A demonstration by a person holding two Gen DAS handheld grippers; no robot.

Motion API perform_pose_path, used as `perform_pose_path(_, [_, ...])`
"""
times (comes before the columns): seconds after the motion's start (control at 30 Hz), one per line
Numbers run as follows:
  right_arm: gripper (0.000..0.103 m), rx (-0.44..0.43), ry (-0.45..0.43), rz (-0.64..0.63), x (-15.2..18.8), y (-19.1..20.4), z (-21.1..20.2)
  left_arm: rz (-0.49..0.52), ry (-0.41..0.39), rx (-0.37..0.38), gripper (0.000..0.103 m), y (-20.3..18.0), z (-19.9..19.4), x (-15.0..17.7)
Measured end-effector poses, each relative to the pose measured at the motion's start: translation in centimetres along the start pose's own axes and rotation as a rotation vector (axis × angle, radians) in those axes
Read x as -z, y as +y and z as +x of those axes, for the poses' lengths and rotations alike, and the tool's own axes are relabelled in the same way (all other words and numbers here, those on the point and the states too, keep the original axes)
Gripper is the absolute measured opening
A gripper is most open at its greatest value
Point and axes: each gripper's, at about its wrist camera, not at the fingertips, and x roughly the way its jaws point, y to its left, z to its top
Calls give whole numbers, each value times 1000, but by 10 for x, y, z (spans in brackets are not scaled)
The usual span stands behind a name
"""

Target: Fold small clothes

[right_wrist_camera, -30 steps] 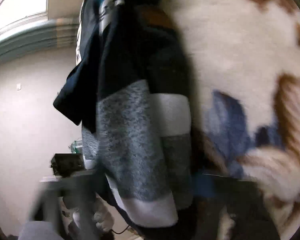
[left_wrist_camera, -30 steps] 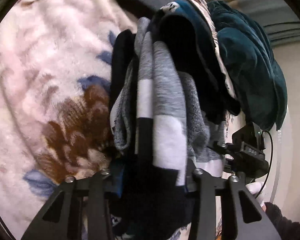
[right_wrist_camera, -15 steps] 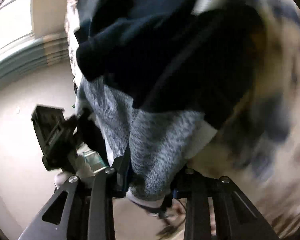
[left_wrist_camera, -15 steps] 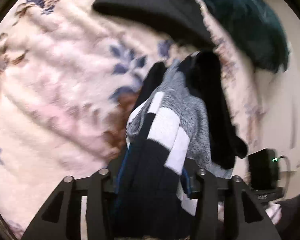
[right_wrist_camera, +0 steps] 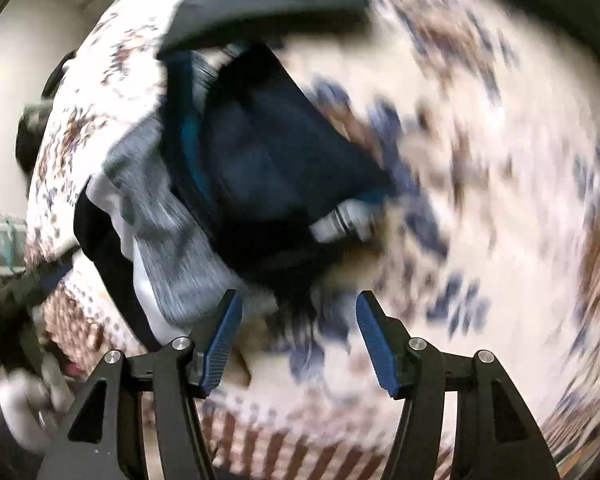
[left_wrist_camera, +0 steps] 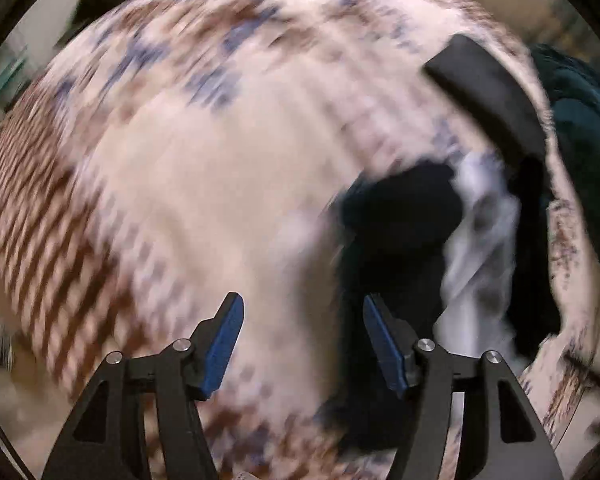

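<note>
Fingers on my left gripper (left_wrist_camera: 302, 340) and right gripper (right_wrist_camera: 298, 338) are opening, nothing between them. Beyond them the striped garment (right_wrist_camera: 172, 232) lies bunched on the floral blanket (left_wrist_camera: 188, 184), beside a black folded piece (left_wrist_camera: 488, 92). I fear its loose layers could slump and spoil the fold.
</note>
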Motion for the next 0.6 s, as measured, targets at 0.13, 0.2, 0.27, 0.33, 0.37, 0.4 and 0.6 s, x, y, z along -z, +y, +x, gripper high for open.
perform_pose_path(0.13, [62,58,-22,-221,-40,82,8,-70,85,-22,60,24,27,35])
perform_pose_path(0.2, [62,56,15,-216,-51,89,21,-74,91,-40,60,32,42,46])
perform_pose_path(0.27, [62,89,27,-151,-70,71,35,-59,89,-34,60,35,54,49])
perform_pose_path(0.33, [62,170,21,-29,-88,26,44,-61,78,-26,64,37,62,48])
perform_pose_path(0.37, [62,215,22,51,-98,-4,47,-69,77,-11,68,38,65,47])
perform_pose_path(0.4, [62,243,24,101,-103,-24,49,-84,77,11,75,39,70,47])
perform_pose_path(0.6, [62,151,4,294,-113,-106,32,-138,78,66,103,34,93,40])
